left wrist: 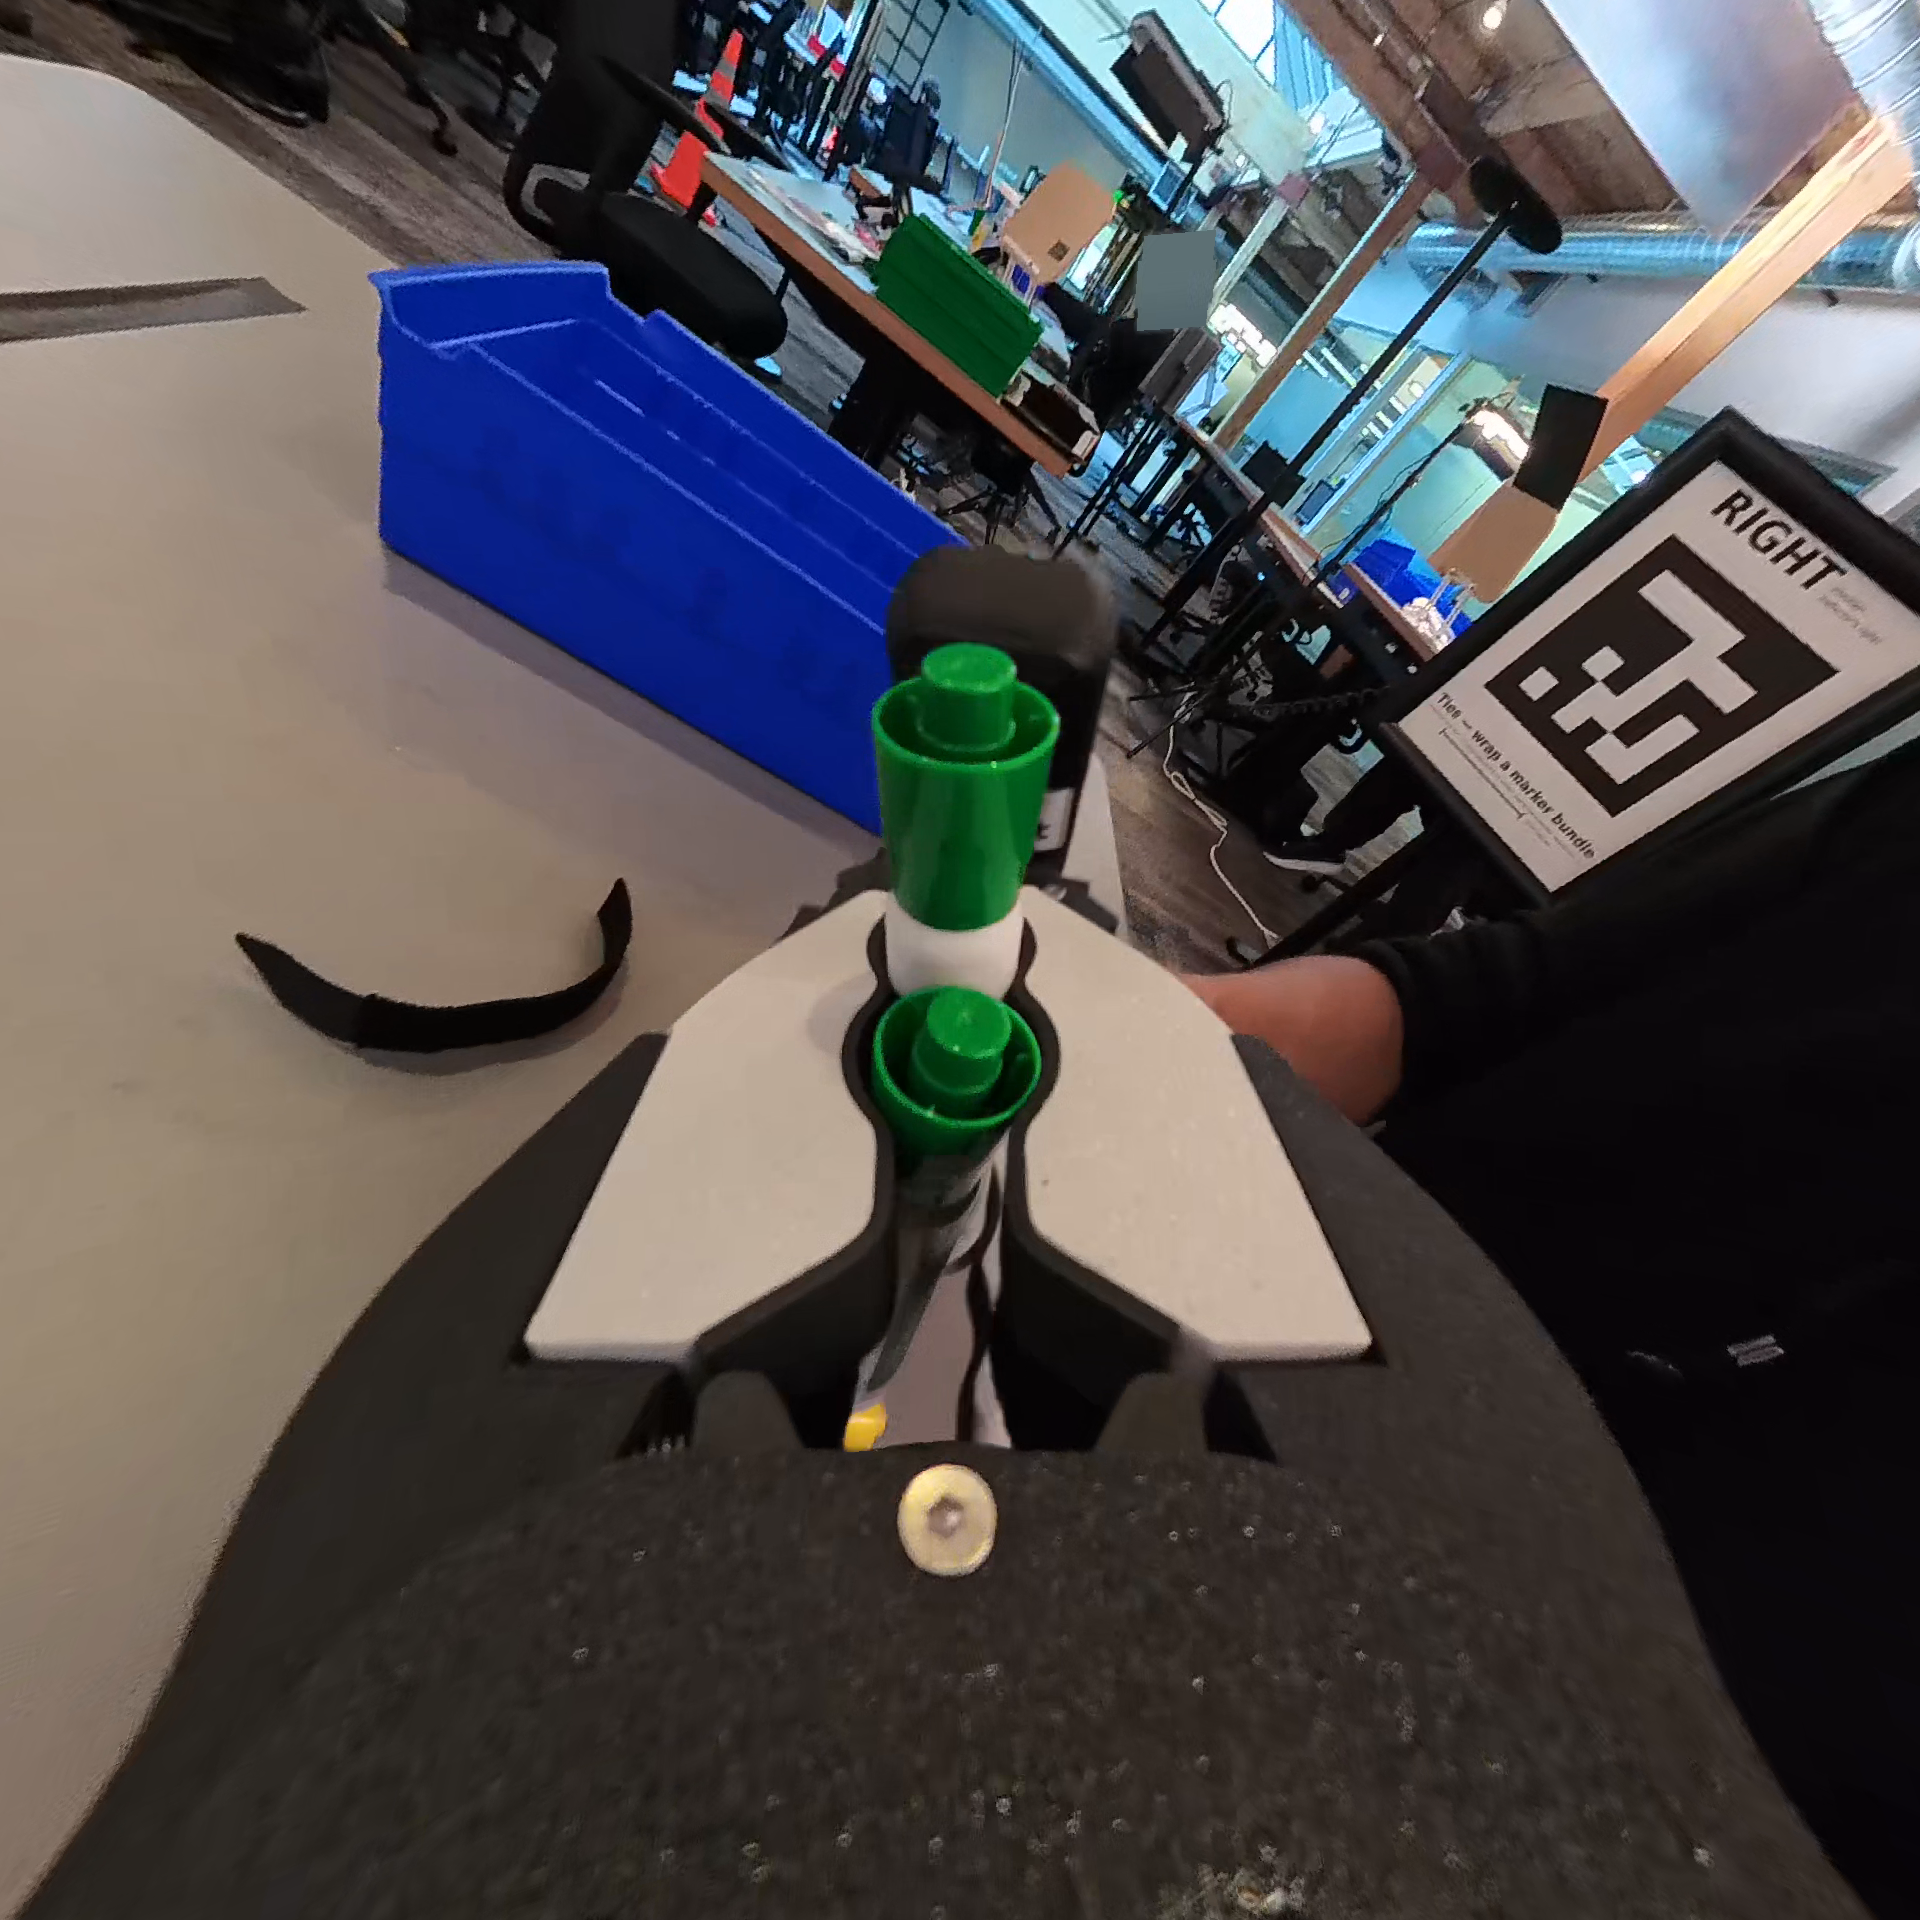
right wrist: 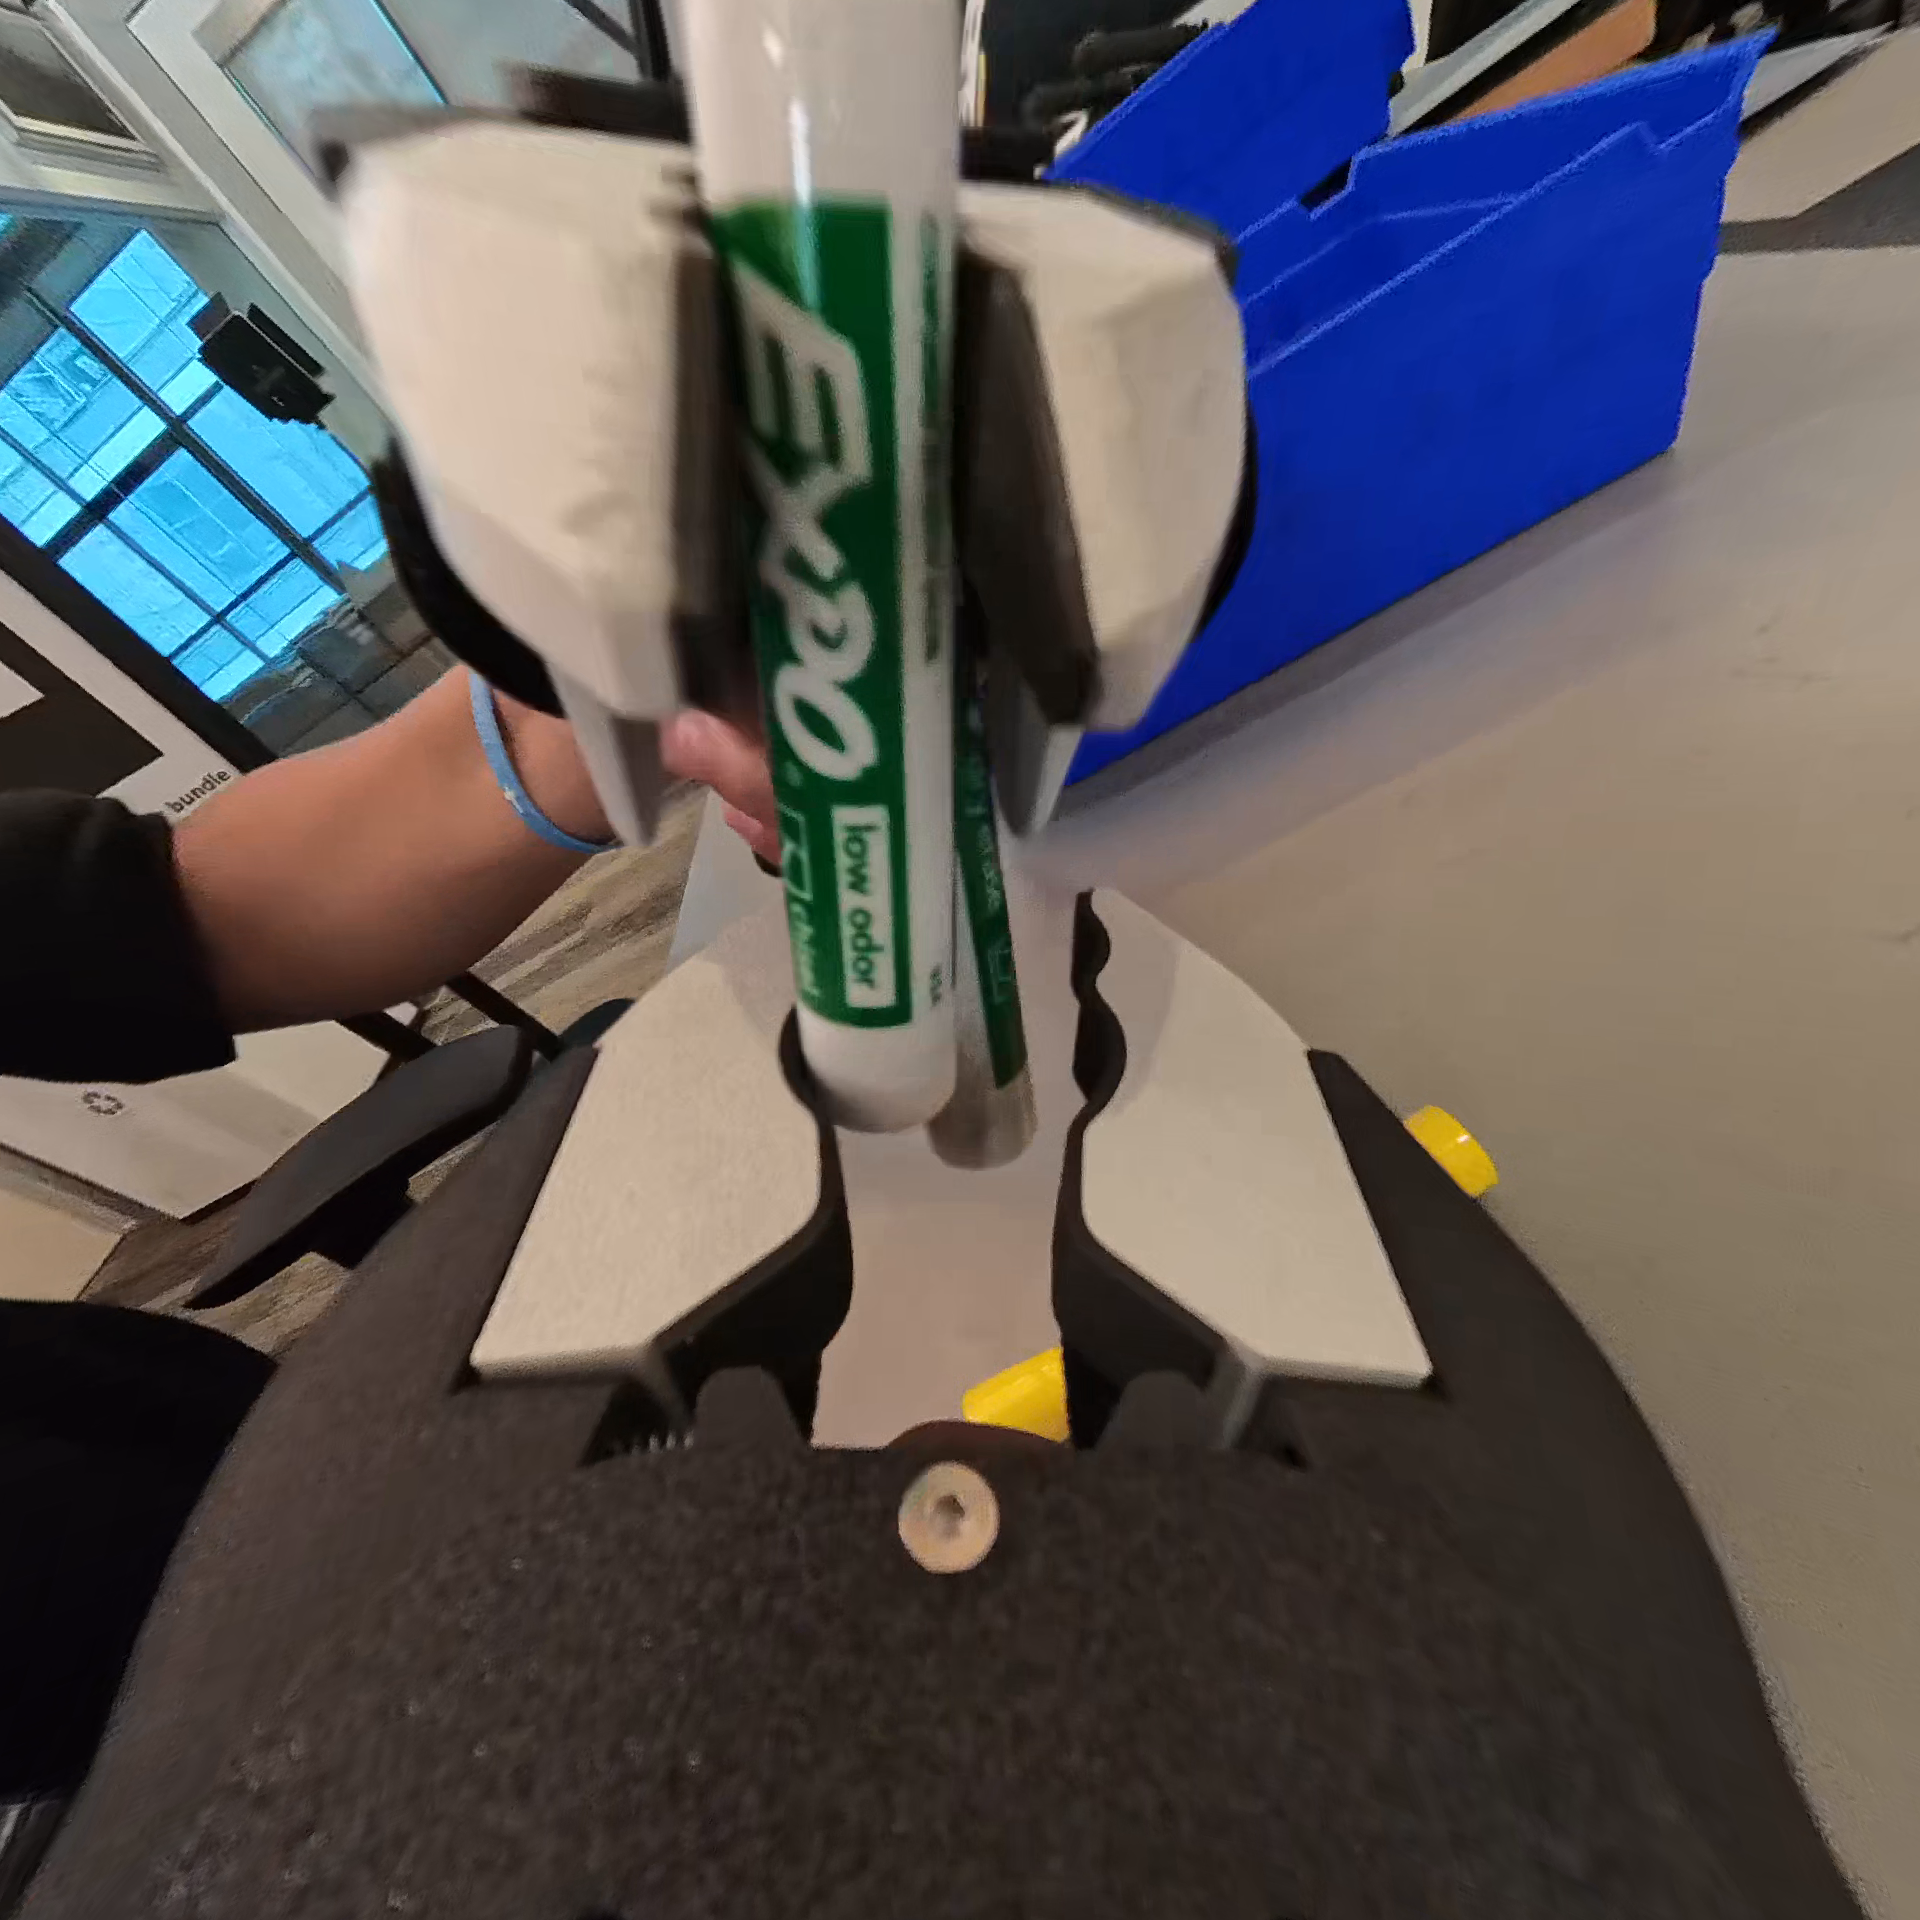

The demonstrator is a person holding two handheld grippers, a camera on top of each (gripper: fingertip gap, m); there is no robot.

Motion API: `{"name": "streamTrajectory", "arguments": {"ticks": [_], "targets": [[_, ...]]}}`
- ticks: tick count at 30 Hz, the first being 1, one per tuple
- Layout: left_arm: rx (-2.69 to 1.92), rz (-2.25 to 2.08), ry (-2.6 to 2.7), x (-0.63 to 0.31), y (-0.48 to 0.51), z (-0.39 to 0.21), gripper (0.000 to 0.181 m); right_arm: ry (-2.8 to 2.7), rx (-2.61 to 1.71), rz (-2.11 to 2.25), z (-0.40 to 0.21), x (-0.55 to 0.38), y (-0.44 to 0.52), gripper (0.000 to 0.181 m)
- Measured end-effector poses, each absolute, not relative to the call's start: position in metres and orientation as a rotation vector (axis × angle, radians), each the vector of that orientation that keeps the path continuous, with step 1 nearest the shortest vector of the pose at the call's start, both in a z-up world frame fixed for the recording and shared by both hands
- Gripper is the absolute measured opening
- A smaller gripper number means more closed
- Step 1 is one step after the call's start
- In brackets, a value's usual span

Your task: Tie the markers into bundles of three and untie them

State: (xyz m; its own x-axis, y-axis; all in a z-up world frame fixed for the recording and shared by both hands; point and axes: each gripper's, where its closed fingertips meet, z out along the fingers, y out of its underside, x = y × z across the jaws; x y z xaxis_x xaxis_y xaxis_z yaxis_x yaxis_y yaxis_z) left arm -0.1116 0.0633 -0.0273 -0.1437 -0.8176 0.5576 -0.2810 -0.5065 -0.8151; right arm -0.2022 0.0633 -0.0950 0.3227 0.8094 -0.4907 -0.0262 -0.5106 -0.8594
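Markers: two green-capped ones [left wrist: 961, 790] stand clamped in the left claw [left wrist: 954, 1039], whose grey fingers [left wrist: 727, 1164] are closed tight around the barrels; the caps point away from the left wrist camera, one cap above the other. A third marker with a black cap [left wrist: 1003, 623] shows behind the upper green cap, but it is mostly hidden, and I cannot tell whether the claw grips it too. In the right wrist view the same bundle [right wrist: 831, 623] hangs tail-first toward the camera, blurred, with the left claw's fingers [right wrist: 520, 416] pressed on either side; only two barrels can be made out there. The right claw [right wrist: 951, 1091] is parted, its grey fingers [right wrist: 644, 1164] standing on either side of the barrel ends with a gap on the right side; the lower barrel tip seems to touch the left finger's notch, though blur makes that unsure. It has hold of nothing.

One black strap [left wrist: 436, 997] lies curled on the grey counter [left wrist: 208, 727], well apart from the claw, with bare counter all round it. One blue bin [left wrist: 623, 499] sits farther back near the counter's edge, its inside hidden by its wall. Two yellow bits [right wrist: 1449, 1148] peek from behind the right claw's body, cut off, so what they are is unclear. A person's forearm [right wrist: 364, 852] with a blue band reaches in from the left. A framed sign [left wrist: 1662, 675] stands beyond the counter edge.
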Motion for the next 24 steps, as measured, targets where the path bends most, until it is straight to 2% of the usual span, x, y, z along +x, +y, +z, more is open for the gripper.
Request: {"name": "streamTrajectory", "arguments": {"ticks": [4, 11, 19, 24], "targets": [[-1.711, -1.671, 1.232, -0.111, 0.065, -0.026, 0.017, -0.770, -1.745, 1.303, -0.095, -0.204, 0.054, 0.015], [-1.649, -1.708, 1.137, -0.123, 0.078, -0.001, 0.016, -0.812, -1.821, 1.258, -0.112, -0.198, 0.045, 0.015], [-1.619, -1.667, 1.054, -0.148, 0.097, 0.009, 0.016, -0.734, -2.013, 1.128, -0.134, -0.149, 0.044, 0.015], [-1.578, -1.651, 1.124, -0.144, 0.076, -0.011, 0.016, -0.753, -1.853, 1.049, -0.094, -0.137, 0.049, 0.015]]}}
